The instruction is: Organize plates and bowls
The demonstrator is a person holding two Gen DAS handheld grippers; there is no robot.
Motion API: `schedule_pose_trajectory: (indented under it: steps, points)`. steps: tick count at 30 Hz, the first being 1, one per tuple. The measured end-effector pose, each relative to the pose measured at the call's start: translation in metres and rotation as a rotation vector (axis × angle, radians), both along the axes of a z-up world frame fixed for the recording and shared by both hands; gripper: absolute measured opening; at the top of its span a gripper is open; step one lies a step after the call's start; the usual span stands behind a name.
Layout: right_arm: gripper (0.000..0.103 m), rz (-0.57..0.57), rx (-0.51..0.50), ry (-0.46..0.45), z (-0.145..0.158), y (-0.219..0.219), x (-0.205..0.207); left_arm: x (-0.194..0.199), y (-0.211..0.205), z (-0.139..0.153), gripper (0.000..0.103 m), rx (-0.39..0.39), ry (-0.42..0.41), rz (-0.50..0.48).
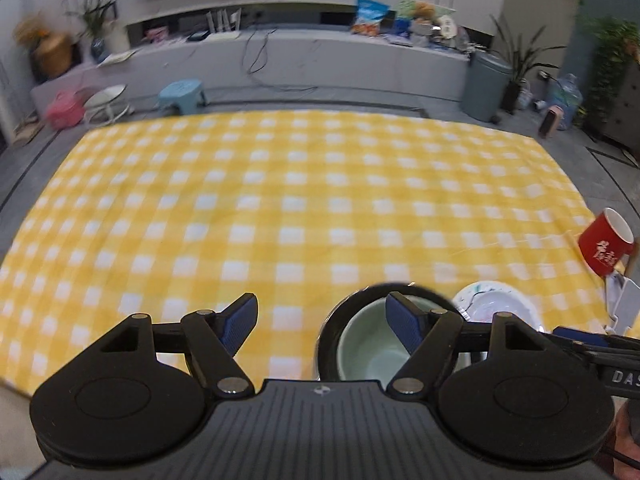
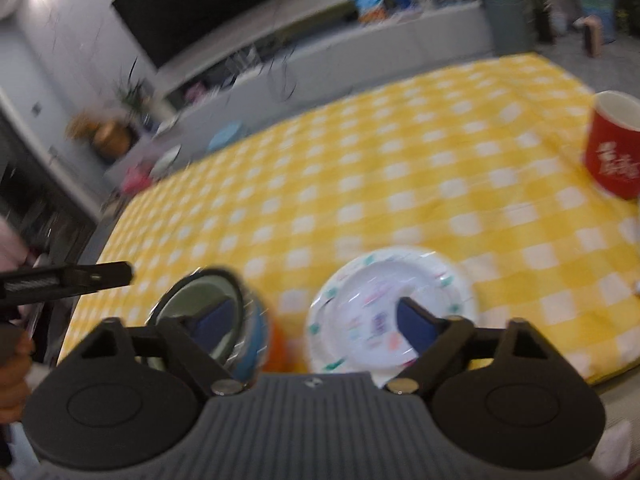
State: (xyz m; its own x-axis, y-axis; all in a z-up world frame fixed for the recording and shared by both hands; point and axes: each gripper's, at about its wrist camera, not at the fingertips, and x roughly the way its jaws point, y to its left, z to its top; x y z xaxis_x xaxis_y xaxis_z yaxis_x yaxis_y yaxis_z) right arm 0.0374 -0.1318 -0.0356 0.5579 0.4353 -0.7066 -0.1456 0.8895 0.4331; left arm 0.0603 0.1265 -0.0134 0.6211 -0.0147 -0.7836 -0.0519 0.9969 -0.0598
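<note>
A dark-rimmed bowl (image 1: 362,344) with a pale green inside sits at the near edge of the yellow checked cloth (image 1: 304,200). My left gripper (image 1: 322,314) is open, its right finger over the bowl's inside. A white patterned paper plate (image 1: 500,306) lies just right of the bowl. In the blurred right wrist view, the bowl (image 2: 208,300) has a blue outside and the plate (image 2: 384,304) lies beside it. My right gripper (image 2: 316,318) is open and empty, with one finger over the bowl and the other over the plate.
A red mug (image 1: 606,246) stands at the cloth's right edge; it also shows in the right wrist view (image 2: 616,148). The other gripper's body (image 2: 64,278) reaches in from the left. Beyond the table are a blue stool (image 1: 182,96), a grey bin (image 1: 484,86) and a long shelf.
</note>
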Motion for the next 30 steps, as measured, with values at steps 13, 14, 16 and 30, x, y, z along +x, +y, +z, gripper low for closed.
schedule_pose_trajectory:
  steps: [13,14,16,30]
  points:
    - [0.057,0.097,-0.015,0.21,-0.027,0.056,0.039,0.011,0.011,-0.039,0.084,-0.095,0.139,-0.017]
    - [0.057,0.106,-0.01,0.222,-0.03,0.058,0.041,0.011,0.011,-0.043,0.083,-0.104,0.146,-0.019]
    - [0.05,0.129,0.0,0.245,-0.034,0.063,0.045,0.013,0.011,-0.048,0.082,-0.105,0.162,-0.007]
    - [0.048,0.209,-0.049,0.255,-0.055,0.074,0.058,0.029,0.036,-0.089,0.073,-0.387,0.274,0.064]
